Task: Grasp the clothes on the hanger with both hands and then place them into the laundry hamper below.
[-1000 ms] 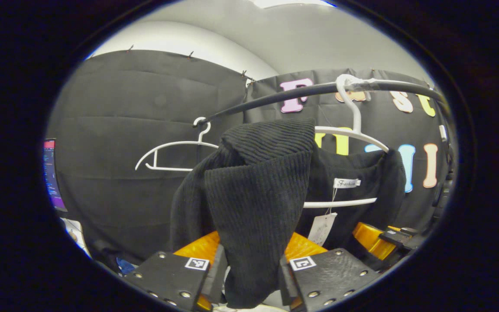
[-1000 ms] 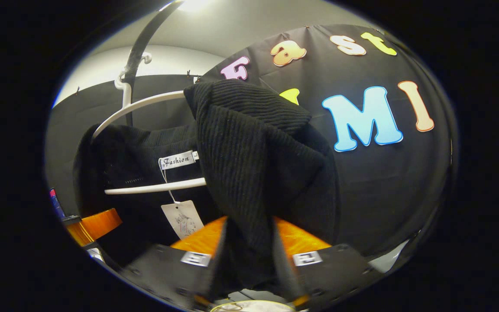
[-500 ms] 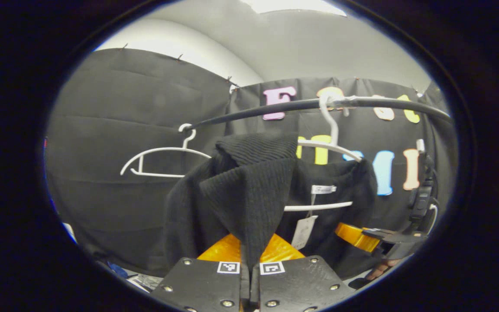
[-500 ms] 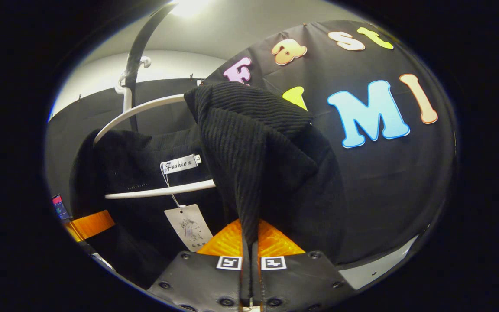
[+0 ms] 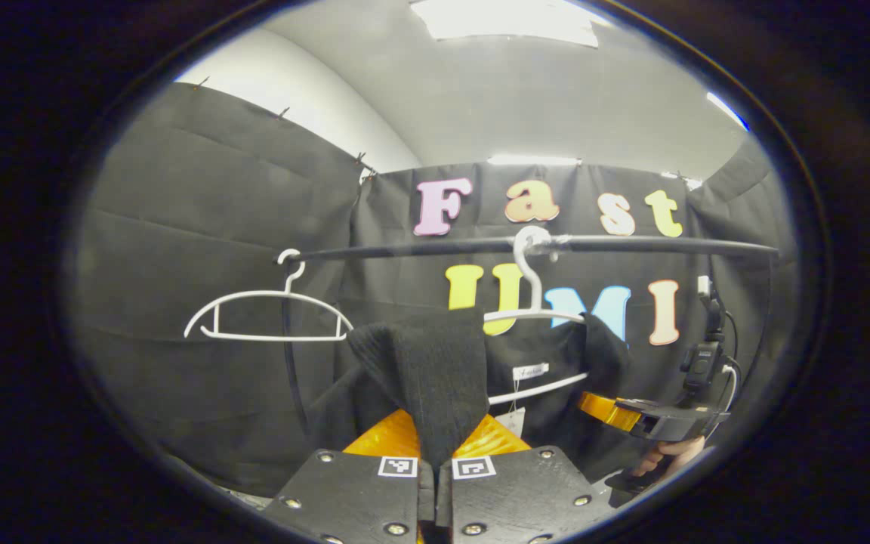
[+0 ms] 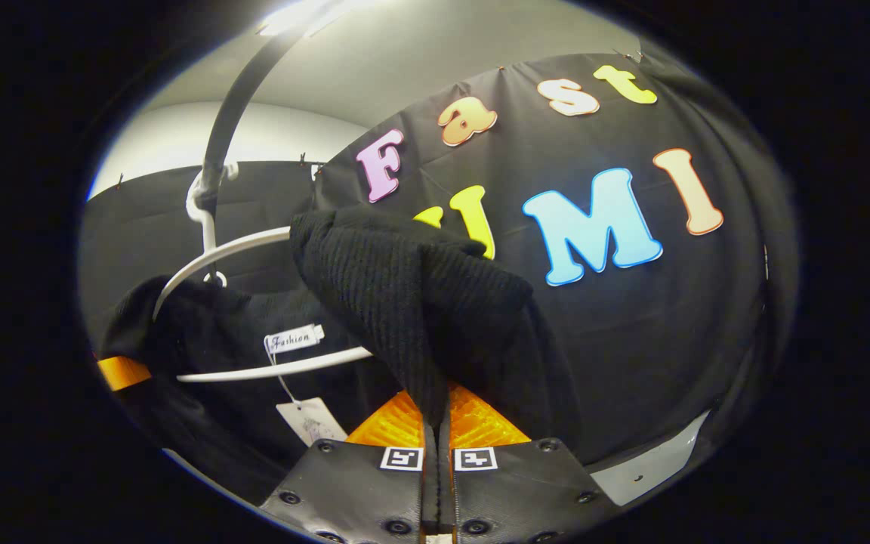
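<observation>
Sweater [image 5: 435,378], black ribbed knit, hangs on the white hanger [image 5: 537,313] from the rail [image 5: 631,244]; our left tongs [image 5: 435,483] and right tongs [image 6: 435,468] each clench a shoulder fold. Soft, light and floppy, probably snag-prone on the hanger ends.

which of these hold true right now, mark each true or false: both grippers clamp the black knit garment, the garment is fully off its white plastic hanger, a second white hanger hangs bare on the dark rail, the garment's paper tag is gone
1. Both grippers clamp the black knit garment: true; the left gripper and right gripper each pinch a fold.
2. The garment is fully off its white plastic hanger: false; it drapes over it.
3. A second white hanger hangs bare on the dark rail: true.
4. The paper tag is gone: false; it dangles below the collar label.
</observation>
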{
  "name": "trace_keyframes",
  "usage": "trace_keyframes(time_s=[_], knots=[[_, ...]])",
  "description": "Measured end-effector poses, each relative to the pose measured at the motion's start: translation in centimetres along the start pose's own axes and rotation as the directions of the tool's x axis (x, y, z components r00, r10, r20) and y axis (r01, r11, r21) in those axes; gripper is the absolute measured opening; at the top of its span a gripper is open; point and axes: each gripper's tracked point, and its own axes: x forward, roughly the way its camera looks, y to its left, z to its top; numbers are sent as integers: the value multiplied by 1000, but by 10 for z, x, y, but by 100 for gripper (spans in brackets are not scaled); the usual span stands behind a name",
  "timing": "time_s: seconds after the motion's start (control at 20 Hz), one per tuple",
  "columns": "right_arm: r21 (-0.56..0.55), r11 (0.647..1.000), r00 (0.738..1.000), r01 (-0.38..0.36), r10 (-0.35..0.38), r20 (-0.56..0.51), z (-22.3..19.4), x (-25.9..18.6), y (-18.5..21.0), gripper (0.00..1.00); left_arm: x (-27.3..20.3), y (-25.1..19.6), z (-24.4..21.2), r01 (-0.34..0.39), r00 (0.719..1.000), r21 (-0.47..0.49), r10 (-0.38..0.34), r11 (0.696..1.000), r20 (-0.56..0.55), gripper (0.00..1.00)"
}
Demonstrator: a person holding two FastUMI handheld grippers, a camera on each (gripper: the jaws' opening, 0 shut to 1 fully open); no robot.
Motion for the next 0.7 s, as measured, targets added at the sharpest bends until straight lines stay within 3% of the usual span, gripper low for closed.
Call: trace_keyframes(time_s=[0.35, 0.7], knots=[[13, 994, 989, 111, -112, 99, 41, 1, -30, 1, 2, 27, 33, 6, 998, -31, -4, 999, 68, 2], [-15, 987, 975, 158, -153, 159, 56, 15, -42, 5, 19, 81, 30, -43, 997, -61, 47, 997, 68, 2]])
